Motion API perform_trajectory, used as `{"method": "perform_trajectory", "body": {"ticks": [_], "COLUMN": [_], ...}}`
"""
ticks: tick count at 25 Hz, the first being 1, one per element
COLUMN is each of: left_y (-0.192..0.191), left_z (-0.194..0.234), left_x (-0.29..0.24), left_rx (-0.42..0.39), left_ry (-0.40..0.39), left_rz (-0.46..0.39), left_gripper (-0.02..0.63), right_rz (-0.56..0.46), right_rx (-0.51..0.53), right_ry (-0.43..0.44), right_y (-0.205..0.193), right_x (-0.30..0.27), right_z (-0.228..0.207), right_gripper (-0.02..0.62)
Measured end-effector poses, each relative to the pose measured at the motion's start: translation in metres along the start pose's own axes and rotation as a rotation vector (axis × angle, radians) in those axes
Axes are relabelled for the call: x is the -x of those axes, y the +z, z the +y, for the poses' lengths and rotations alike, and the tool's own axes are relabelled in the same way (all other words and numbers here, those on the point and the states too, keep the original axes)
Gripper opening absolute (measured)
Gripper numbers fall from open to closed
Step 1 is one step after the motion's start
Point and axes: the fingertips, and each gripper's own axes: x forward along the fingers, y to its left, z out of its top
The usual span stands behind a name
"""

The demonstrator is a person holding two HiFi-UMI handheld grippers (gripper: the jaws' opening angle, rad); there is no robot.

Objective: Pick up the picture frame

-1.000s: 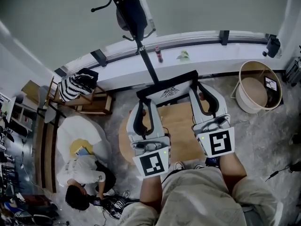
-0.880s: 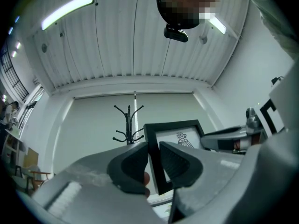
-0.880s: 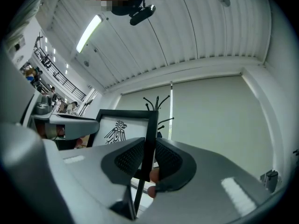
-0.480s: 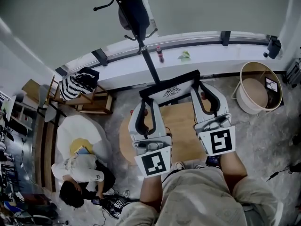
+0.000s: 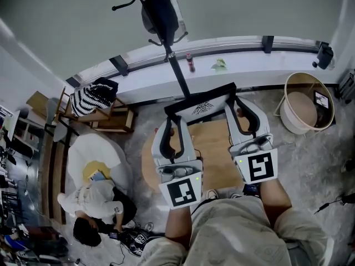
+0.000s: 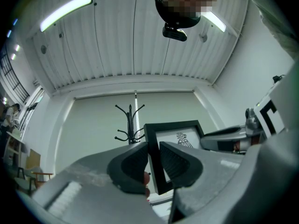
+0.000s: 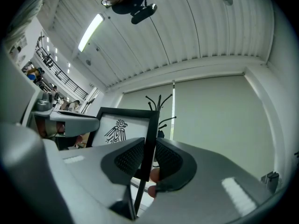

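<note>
The picture frame (image 5: 201,96) is black, with a white sheet bearing a bird emblem. It hangs upright above a round wooden table (image 5: 213,148), held by both side bars. My left gripper (image 5: 173,127) is shut on its left bar. My right gripper (image 5: 239,112) is shut on its right bar. In the left gripper view the frame (image 6: 175,129) runs between the pads of the left gripper (image 6: 153,160). In the right gripper view the frame (image 7: 122,120) has its edge clamped in the right gripper (image 7: 149,157).
A black coat stand (image 5: 161,21) rises just behind the frame. A white ledge (image 5: 249,60) with a small bottle (image 5: 190,64) runs along the wall. A round tub (image 5: 304,101) stands at the right. A person (image 5: 97,206) crouches at the lower left near a striped cloth (image 5: 94,98).
Both grippers and the frame have kept still. The crouching person at the lower left has shifted a little.
</note>
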Motion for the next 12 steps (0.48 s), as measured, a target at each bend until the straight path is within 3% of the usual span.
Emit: {"method": "perform_trajectory", "body": {"ticks": [12], "left_y": [-0.0044], "left_z": [-0.0001], "left_x": [-0.0013], "left_rx": [0.008], "left_ry": [0.006], "left_rz": [0.009], "left_gripper": [0.089], "right_rz": [0.014], "right_rx": [-0.007], "right_ry": [0.005], "right_y": [-0.0053], "right_x": [-0.0015], "right_z": [-0.0004], "right_gripper": [0.077]}}
